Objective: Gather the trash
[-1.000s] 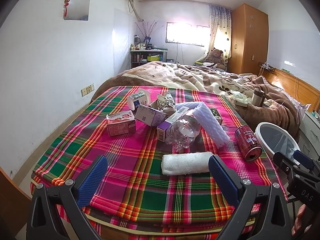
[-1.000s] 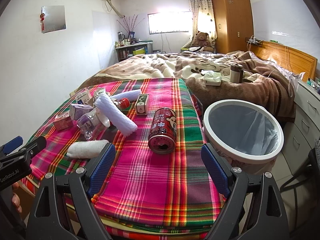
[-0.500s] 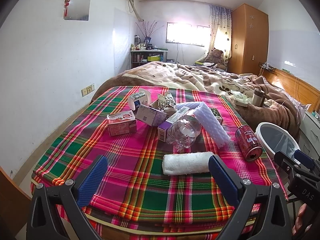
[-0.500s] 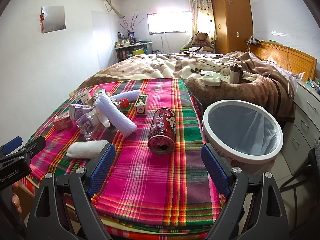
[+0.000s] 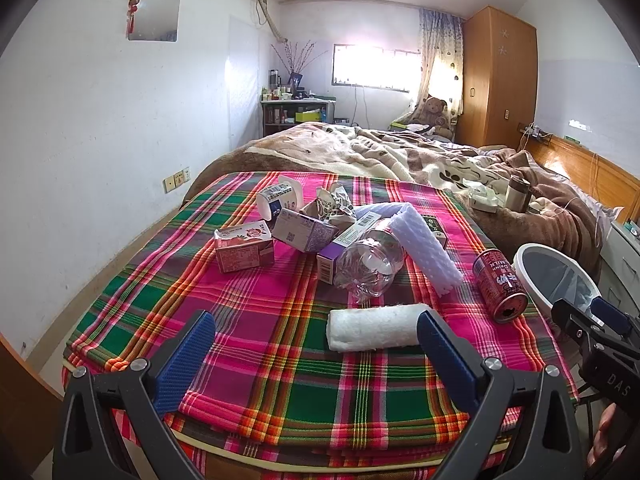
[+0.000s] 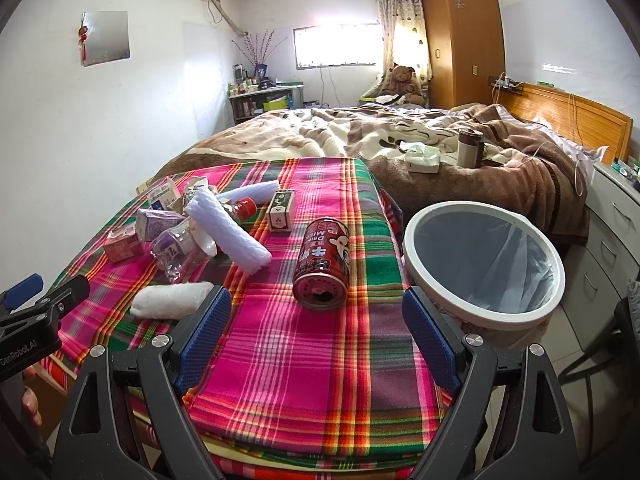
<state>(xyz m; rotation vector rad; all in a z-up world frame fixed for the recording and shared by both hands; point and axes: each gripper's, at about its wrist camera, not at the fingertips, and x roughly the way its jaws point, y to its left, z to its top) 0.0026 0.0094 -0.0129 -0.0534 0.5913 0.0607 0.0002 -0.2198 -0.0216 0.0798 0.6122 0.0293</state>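
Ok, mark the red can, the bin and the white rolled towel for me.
red can [image 6: 322, 258], right wrist view, on its printed side.
bin [image 6: 416, 258], right wrist view, on its white rim.
white rolled towel [image 5: 372, 326], left wrist view, mid-roll.

On the plaid blanket [image 5: 248, 308]: one red can [image 6: 321, 266], one clear bottle [image 5: 370, 260], two lavender rolls [image 6: 226, 230], one white roll [image 5: 374, 327]. Cartons: at least four (pile overlaps). One bin [image 6: 484, 264] beside the right edge.

On the bed [image 5: 280, 320], cartons [image 5: 244, 248] cluster toward the left edge, with a bottle [image 5: 370, 258] right of them. A towel roll [image 5: 374, 327] lies before the bottle, near the front edge. A can [image 6: 322, 262] lies by the right edge, the bin [image 6: 484, 256] just beyond it.
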